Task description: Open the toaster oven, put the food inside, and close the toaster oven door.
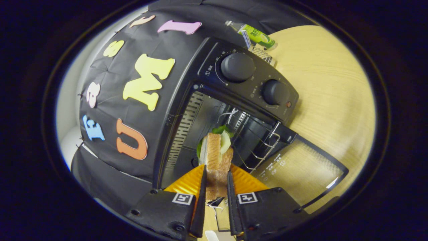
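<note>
A sandwich (215,157) of toasted bread with green lettuce sticks out ahead between my fingers, and my gripper (216,182) is shut on it. The view is rolled sideways. Just beyond the sandwich gapes the black toaster oven (244,97), its cavity open with a wire rack (259,144) inside. Its glass door (301,170) is folded down flat onto the table beside my fingers. Two round knobs (237,67) sit on the oven's control panel. The sandwich's front end is at the mouth of the cavity, above the rack's front edge.
The oven stands on a light wooden table (327,87). A green-labelled bottle (255,33) and a small wire object (262,53) are behind the oven by the knobs. The black cloth wall (117,110) closes off the far side.
</note>
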`<state>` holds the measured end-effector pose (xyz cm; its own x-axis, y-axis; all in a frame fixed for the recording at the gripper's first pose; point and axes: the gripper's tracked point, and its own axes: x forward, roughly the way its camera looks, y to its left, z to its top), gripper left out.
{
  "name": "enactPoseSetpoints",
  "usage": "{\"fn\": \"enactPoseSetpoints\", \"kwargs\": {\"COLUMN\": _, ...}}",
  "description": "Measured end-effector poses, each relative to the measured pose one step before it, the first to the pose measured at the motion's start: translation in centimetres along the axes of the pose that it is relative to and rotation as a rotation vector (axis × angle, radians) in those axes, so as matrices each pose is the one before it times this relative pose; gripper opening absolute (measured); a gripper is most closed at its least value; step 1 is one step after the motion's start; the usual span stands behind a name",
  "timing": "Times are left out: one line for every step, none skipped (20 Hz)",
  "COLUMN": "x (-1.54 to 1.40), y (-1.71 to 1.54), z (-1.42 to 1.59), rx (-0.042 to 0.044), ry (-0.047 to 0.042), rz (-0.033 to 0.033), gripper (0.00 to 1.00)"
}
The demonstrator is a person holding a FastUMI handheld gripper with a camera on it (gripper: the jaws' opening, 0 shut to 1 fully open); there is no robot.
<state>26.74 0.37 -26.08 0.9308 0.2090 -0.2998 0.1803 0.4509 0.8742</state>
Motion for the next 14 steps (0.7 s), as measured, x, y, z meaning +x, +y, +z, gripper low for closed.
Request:
{"fn": "enactPoseSetpoints", "kwargs": {"x": 0.63, "y": -0.518, "z": 0.454, "rx": 0.02578, "ry": -0.00181, "rz": -0.00094, "gripper": 0.35}}
{"fn": "enactPoseSetpoints", "kwargs": {"x": 0.547, "y": -0.423, "z": 0.394, "rx": 0.01693, "ry": -0.00176, "rz": 0.00146, "gripper": 0.35}}
{"fn": "enactPoseSetpoints", "kwargs": {"x": 0.582, "y": -0.2, "z": 0.243, "rx": 0.00175, "ry": 0.00514, "rz": 0.00399, "gripper": 0.35}}
{"fn": "enactPoseSetpoints", "kwargs": {"x": 0.402, "y": 0.179, "z": -0.092, "rx": 0.00057, "ry": 0.01023, "rz": 0.01562, "gripper": 0.35}}
{"fn": "enactPoseSetpoints", "kwargs": {"x": 0.344, "y": 0.223, "z": 0.123, "rx": -0.00059, "ry": 0.00372, "rz": 0.00986, "gripper": 0.35}}
{"fn": "enactPoseSetpoints", "kwargs": {"x": 0.445, "y": 0.115, "z": 0.17, "rx": -0.02198, "ry": -0.01531, "rz": 0.00133, "gripper": 0.35}}
{"fn": "enactPoseSetpoints", "kwargs": {"x": 0.303, "y": 0.139, "z": -0.018, "rx": -0.03639, "ry": -0.01362, "rz": -0.00757, "gripper": 0.35}}
{"fn": "enactPoseSetpoints", "kwargs": {"x": 0.372, "y": 0.106, "z": -0.04, "rx": -0.03082, "ry": -0.01268, "rz": -0.00769, "gripper": 0.35}}
{"fn": "enactPoseSetpoints", "kwargs": {"x": 0.282, "y": 0.14, "z": 0.011, "rx": -0.02555, "ry": -0.01108, "rz": -0.00131, "gripper": 0.35}}
{"fn": "enactPoseSetpoints", "kwargs": {"x": 0.373, "y": 0.095, "z": 0.128, "rx": -0.02532, "ry": -0.01318, "rz": -0.00235, "gripper": 0.35}}
{"fn": "enactPoseSetpoints", "kwargs": {"x": 0.307, "y": -0.116, "z": -0.148, "rx": -0.02561, "ry": 0.0042, "rz": -0.00817, "gripper": 0.36}}
{"fn": "enactPoseSetpoints", "kwargs": {"x": 0.13, "y": 0.137, "z": -0.024, "rx": -0.02037, "ry": -0.00872, "rz": 0.00401, "gripper": 0.36}}
{"fn": "enactPoseSetpoints", "kwargs": {"x": 0.186, "y": -0.006, "z": 0.093, "rx": -0.01302, "ry": -0.00597, "rz": -0.0007, "gripper": 0.36}}
{"fn": "enactPoseSetpoints", "kwargs": {"x": 0.233, "y": 0.09, "z": -0.113, "rx": -0.01459, "ry": 0.0052, "rz": 0.00404, "gripper": 0.36}}
